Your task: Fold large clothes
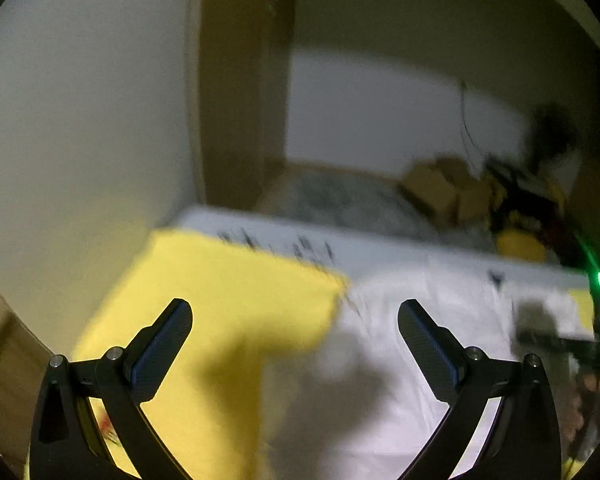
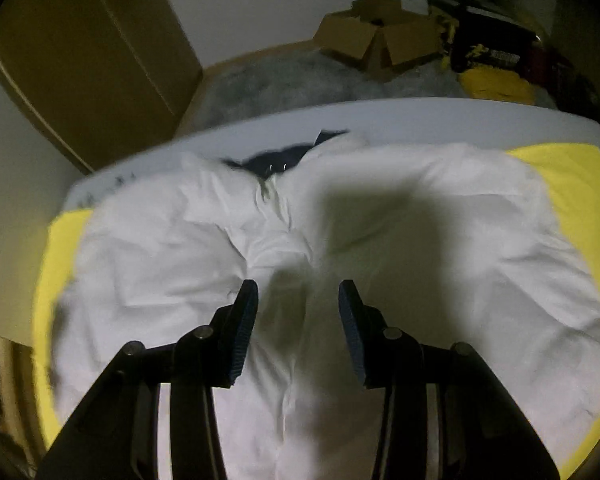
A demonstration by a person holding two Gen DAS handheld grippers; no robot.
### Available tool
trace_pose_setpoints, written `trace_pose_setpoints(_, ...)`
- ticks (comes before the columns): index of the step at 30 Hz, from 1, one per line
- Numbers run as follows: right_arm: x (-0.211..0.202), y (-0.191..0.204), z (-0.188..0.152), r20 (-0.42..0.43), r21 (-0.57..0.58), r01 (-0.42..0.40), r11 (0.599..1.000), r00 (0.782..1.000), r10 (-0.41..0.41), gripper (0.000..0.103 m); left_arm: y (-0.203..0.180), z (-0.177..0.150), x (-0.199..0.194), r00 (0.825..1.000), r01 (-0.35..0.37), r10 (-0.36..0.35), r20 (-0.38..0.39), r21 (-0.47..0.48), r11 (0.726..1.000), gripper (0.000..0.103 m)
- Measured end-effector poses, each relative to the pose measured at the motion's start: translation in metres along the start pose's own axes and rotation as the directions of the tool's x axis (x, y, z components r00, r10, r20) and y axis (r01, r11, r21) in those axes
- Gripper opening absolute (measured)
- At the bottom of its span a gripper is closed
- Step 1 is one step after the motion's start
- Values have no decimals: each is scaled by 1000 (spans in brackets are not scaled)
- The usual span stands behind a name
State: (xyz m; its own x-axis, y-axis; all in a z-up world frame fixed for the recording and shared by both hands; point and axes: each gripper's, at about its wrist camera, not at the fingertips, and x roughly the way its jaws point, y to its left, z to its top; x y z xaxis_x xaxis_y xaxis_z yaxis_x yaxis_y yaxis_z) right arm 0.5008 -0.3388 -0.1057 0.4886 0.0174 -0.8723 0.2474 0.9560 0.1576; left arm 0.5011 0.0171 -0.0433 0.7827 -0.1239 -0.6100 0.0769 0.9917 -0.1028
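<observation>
A white table [image 2: 420, 114] carries a yellow mat [image 2: 568, 184], with a crumpled white garment [image 2: 172, 256] on top.
</observation>
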Motion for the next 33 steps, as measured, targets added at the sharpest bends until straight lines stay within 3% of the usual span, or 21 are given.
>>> trace_pose_setpoints(2,19,1,-3,-28,-6,-10,1000,1000,10,43,-17,-21,23,999,-2,3,-44,42,999,103)
trace_pose_setpoints(3,36,1,-8,-73,-18,19,1000,997,-20,43,-26,-31,34,997,-2,7,-70,63,998,103)
trace_pose_setpoints(5,40,6,-12,-76,-78,52,996,995,-58,41,-35,-47,51,991,1,10,-131,80,997,103)
trace_pose_setpoints(7,11,8,-22,-21,-71,81,994,996,-83,41,-32,-51,54,990,15,-5,-143,69,998,103)
trace_pose_setpoints(9,-36,22,-56,76,-123,61,991,996,-52,41,-24,-49,53,992,-5,12,-125,58,998,103)
trace_pose_setpoints(10,-47,29,-73,78,-143,54,988,996,-43,41,-20,-47,54,993,-13,19,-120,48,999,103)
trace_pose_setpoints(12,-36,42,-106,-35,-164,26,986,999,-32,41,-10,-44,60,990,-46,48,-133,21,999,103)
trace_pose_setpoints(13,-25,44,-113,-55,-171,50,984,997,-60,41,-6,-42,61,989,-57,57,-137,6,998,103)
trace_pose_setpoints(15,-15,47,-120,0,-205,111,972,994,-113,41,7,-37,53,990,-68,63,-124,-41,997,103)
trace_pose_setpoints(18,-43,38,-128,10,-160,75,984,997,-74,40,32,-37,26,992,-44,33,-119,-92,995,103)
trace_pose_setpoints(20,-76,31,-149,64,-167,56,984,997,-46,40,48,-44,4,995,-34,24,-97,-107,994,103)
trace_pose_setpoints(22,-67,23,-173,-36,-159,1,987,999,-7,39,56,-52,-8,995,-30,19,-95,-117,993,103)
trace_pose_setpoints(25,-47,33,-187,38,-273,87,958,996,-79,39,66,-71,-14,988,21,-50,-143,-197,980,103)
trace_pose_setpoints(26,-50,36,-186,29,-286,100,953,995,-96,39,70,-75,-15,985,36,-71,-154,-219,975,103)
trace_pose_setpoints(28,-70,28,-186,-6,-214,48,976,999,-50,39,77,-95,-25,974,89,-141,-178,-276,957,103)
trace_pose_setpoints(30,-100,26,-199,41,-218,19,976,999,-10,39,84,-119,-33,955,146,-217,-204,-315,938,103)
trace_pose_setpoints(31,-100,26,-204,21,-228,6,974,1000,-1,39,83,-127,-37,948,159,-236,-212,-327,932,103)
trace_pose_setpoints(32,-84,26,-211,-58,-238,-18,971,998,4,39,82,-135,-36,938,177,-264,-226,-342,923,103)
trace_pose_setpoints(33,-70,27,-214,-70,-270,-2,963,997,-17,39,79,-142,-31,919,204,-305,-252,-358,911,103)
